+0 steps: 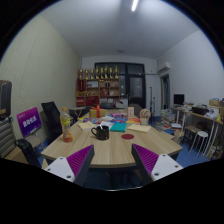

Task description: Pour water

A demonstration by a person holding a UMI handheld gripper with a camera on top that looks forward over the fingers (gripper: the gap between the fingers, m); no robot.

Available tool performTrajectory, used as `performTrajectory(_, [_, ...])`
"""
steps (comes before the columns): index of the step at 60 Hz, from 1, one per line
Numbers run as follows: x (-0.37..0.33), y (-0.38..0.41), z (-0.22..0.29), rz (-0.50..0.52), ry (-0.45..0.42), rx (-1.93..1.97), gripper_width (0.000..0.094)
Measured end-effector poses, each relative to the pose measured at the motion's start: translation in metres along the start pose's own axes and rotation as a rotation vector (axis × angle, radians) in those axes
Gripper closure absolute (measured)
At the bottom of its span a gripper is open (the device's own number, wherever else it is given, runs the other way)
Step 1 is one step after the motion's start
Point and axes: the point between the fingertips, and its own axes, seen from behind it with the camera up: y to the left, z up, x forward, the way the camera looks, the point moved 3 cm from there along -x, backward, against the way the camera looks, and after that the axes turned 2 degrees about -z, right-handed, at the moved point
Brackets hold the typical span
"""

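Note:
A black mug [100,131] stands on the wooden table [110,152], well beyond my fingers. A bottle with an orange drink [67,124] stands to the left of it. My gripper [113,163] is held above the table's near edge, its two purple pads [146,159] wide apart with nothing between them.
A teal book [118,127], a red round thing [128,136] and papers [140,127] lie on the far part of the table. A black chair [50,118] stands at the left, stools [198,140] and a desk at the right, a shelf with trophies [100,90] at the back wall.

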Motion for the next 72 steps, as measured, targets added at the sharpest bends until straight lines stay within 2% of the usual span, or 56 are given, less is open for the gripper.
performTrajectory(6, [0.004,0.002,0.004,0.011,-0.030,0.002,0.0107])
performTrajectory(13, [0.015,0.022,0.009,0.093,-0.083,-0.023,0.0109])
performTrajectory(25, [0.047,0.106,0.007,0.204,-0.093,-0.053,0.0110])
performTrajectory(34, [0.105,0.174,0.004,0.268,-0.106,-0.033,0.0118])
performTrajectory(47, [0.213,0.272,0.011,0.240,-0.084,-0.060,0.0123])
performTrajectory(56, [0.276,0.285,0.012,0.146,-0.080,-0.091,0.0127])
performTrajectory(66, [0.324,0.288,0.020,0.102,-0.095,-0.086,0.0135])
performTrajectory(68, [0.330,0.292,0.022,0.115,-0.099,-0.082,0.0148])
performTrajectory(71, [0.338,0.299,0.022,0.133,-0.101,-0.088,0.0325])
performTrajectory(72, [0.340,0.300,0.021,0.135,-0.097,-0.092,0.0334])
